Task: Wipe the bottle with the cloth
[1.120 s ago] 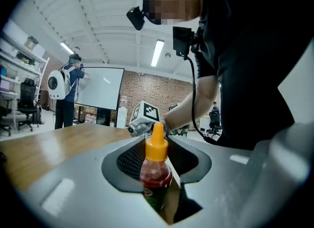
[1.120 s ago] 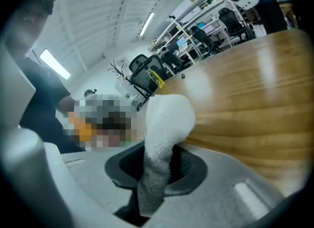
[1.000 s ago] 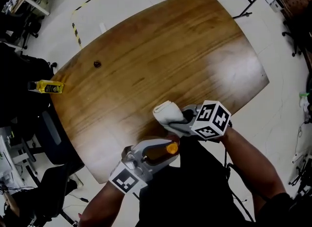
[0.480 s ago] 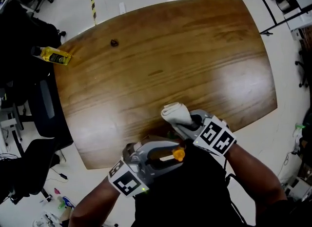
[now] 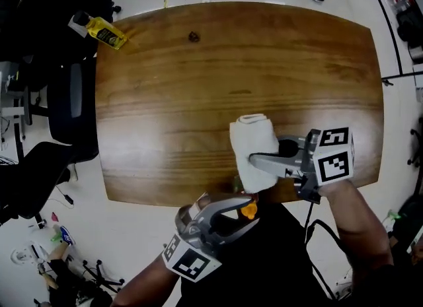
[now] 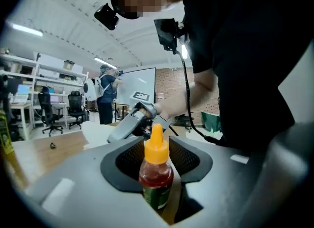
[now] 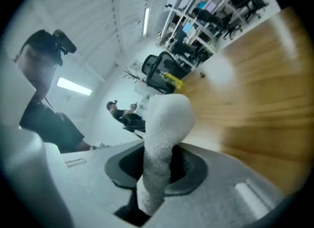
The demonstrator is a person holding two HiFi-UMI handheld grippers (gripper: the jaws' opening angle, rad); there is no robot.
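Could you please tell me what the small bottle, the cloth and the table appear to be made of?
The small orange-capped sauce bottle looks like clear glossy plastic, possibly glass: red contents show through. The white fluffy cloth seems terry or microfibre: nubby matte pile. The brown table looks like varnished wood or veneer: grain, glare.

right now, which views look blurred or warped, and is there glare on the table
Head view: a soft pale sheen on the table near the cloth, and the table's edges bow from the wide lens. Right gripper view: the wood is smeared by motion, while the cloth is fairly sharp. Left gripper view: dark rounded corners, the bottle sharp, the room behind it softer.
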